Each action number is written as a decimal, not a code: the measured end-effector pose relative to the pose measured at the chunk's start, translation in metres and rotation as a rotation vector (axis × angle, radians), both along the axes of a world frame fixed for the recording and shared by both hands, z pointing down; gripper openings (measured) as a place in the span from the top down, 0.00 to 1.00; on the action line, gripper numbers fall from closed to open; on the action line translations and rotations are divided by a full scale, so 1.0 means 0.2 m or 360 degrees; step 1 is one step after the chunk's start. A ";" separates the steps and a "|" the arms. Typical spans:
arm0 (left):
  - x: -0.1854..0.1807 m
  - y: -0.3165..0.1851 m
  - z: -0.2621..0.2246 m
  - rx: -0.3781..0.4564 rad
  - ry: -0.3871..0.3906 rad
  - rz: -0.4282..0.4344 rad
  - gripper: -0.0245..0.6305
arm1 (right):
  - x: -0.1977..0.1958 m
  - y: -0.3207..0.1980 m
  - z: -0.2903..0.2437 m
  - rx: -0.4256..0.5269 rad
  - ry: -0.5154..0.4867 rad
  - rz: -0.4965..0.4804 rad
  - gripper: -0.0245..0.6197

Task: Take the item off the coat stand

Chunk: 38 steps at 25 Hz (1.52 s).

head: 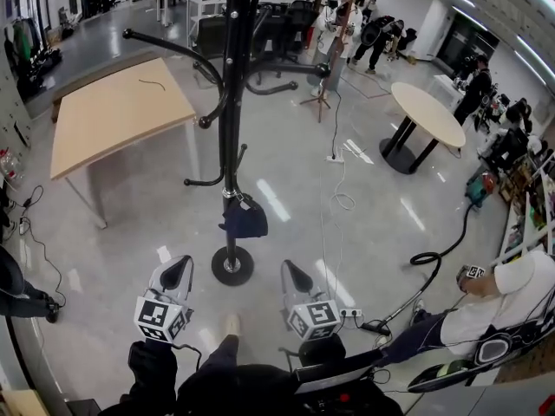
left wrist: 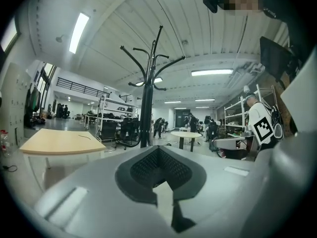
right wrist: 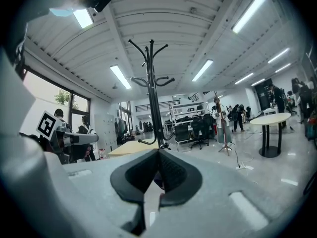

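Low on the stand (head: pixel 230 102), just above its round base (head: pixel 232 265), hangs a dark blue bag (head: pixel 245 219). It hangs from a short hook (head: pixel 232 194) and sits against the right side of the pole (head: pixel 228 159) in the head view. It is clear of the floor (head: pixel 130 232).

Both claws are held near the bottom of that view, pointing up-picture toward the stand. The left claw (head: pixel 183 262) sits left of the base and the right claw (head: pixel 287 265) sits right of it. The bag lies ahead of the two, between their lines and a little closer to the right one. It touches neither, and the base lies between it and the tips.

The bag's long axis runs up and down along the pole, as far as the steep view shows. Its strap end is up at the hook and its fuller body is below, bulging away from the pole to the right.

Seen along its own jaws, the left claw (left wrist: pixel 158 148) is closed, tips together, with nothing held. The pole stands just left of its line. The right claw (right wrist: pixel 158 150) is closed too, tips meeting and empty, with the pole rising right behind them. A small dark bluish patch shows in the slit behind its tips; whether that is the bag I cannot tell.
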State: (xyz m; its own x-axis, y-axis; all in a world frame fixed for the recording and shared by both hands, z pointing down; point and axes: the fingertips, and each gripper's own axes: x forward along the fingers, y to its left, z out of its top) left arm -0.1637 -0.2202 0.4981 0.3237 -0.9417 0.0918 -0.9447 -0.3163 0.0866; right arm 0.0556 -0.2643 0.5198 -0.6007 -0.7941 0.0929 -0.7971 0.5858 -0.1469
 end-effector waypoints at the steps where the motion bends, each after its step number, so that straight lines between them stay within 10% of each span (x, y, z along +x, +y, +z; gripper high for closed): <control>1: -0.01 -0.02 0.02 -0.0009 0.0002 -0.0001 0.96 | -0.01 -0.02 0.01 -0.0005 0.0006 -0.0003 0.96; 32: -0.13 -0.38 0.22 -0.0185 0.0067 0.0033 0.96 | -0.23 -0.39 0.30 -0.0174 0.0137 -0.0073 0.96; 38: -0.11 -0.39 0.21 -0.0183 0.0075 0.0040 0.96 | -0.23 -0.40 0.39 -0.0275 0.0113 -0.0088 0.82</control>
State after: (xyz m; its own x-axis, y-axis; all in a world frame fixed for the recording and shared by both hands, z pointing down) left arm -0.1867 -0.2990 0.5401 0.3537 -0.9173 0.1830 -0.9306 -0.3253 0.1680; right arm 0.0095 -0.3449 0.5969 -0.6301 -0.7286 0.2686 -0.7763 0.6000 -0.1935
